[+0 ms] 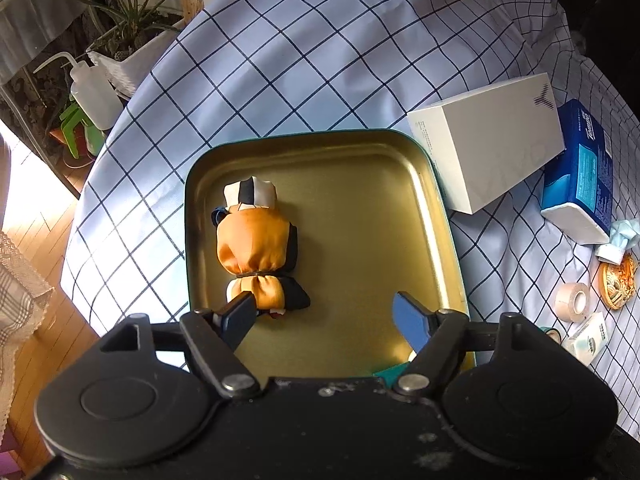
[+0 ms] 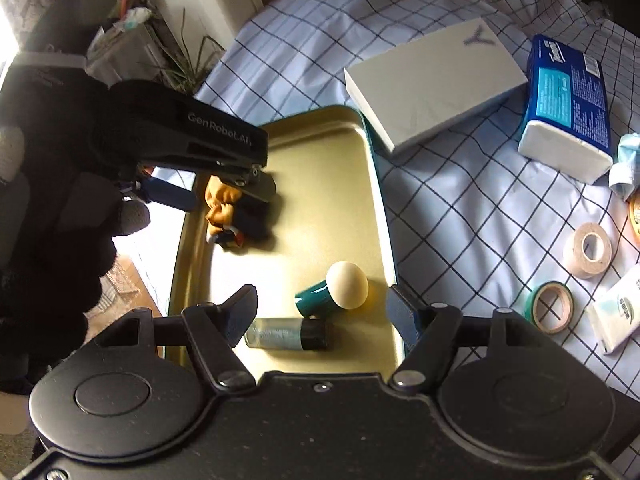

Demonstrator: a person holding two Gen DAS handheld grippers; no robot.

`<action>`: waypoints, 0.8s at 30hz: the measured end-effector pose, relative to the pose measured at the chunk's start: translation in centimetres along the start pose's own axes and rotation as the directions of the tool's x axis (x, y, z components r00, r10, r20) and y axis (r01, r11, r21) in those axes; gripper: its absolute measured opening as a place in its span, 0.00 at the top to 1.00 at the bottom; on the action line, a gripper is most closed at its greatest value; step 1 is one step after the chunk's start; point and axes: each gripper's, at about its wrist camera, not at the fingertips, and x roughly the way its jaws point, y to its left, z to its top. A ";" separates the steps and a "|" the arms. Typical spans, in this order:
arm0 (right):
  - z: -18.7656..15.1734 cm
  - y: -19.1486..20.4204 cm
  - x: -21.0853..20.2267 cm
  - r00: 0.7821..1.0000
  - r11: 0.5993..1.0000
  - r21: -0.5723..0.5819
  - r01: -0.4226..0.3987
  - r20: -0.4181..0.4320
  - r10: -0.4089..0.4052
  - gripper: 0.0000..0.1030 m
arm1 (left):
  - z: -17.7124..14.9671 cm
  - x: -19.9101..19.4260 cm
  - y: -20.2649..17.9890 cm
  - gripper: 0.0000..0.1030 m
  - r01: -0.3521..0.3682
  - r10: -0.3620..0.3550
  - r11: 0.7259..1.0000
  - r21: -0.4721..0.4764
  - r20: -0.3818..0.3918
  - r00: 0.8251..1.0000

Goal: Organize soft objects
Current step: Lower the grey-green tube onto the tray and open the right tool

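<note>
Checked cloth (image 1: pixel 320 60) is spread under a gold tray (image 1: pixel 400 184), where the orange bundle (image 1: pixel 256 240) lies at its left side. Placement of it looks just finished. The left gripper (image 1: pixel 324 312) is held apart beside the bundle's knot; the right gripper (image 2: pixel 320 312) is spread, empty, over a sponge (image 2: pixel 347 284) and vial (image 2: pixel 286 334). Withdrawal seems called for next.

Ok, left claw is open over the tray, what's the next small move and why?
Probably lift the left claw clear. It is open, and the orange cloth bundle already lies inside the gold tray, with one finger beside its tied end.
</note>
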 end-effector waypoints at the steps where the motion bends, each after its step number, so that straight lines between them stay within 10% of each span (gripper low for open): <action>1: 0.0 0.0 0.2 1.000 1.000 0.000 0.003 -0.013 -0.003 0.34 | 0.0 0.1 0.0 0.27 -0.002 0.002 1.000 -0.002 -0.006 1.000; 24: -0.3 -0.5 2.0 0.983 0.990 0.016 0.137 -0.127 -0.134 0.35 | -0.2 1.0 -0.2 0.19 -0.061 0.062 0.998 0.016 -0.025 0.998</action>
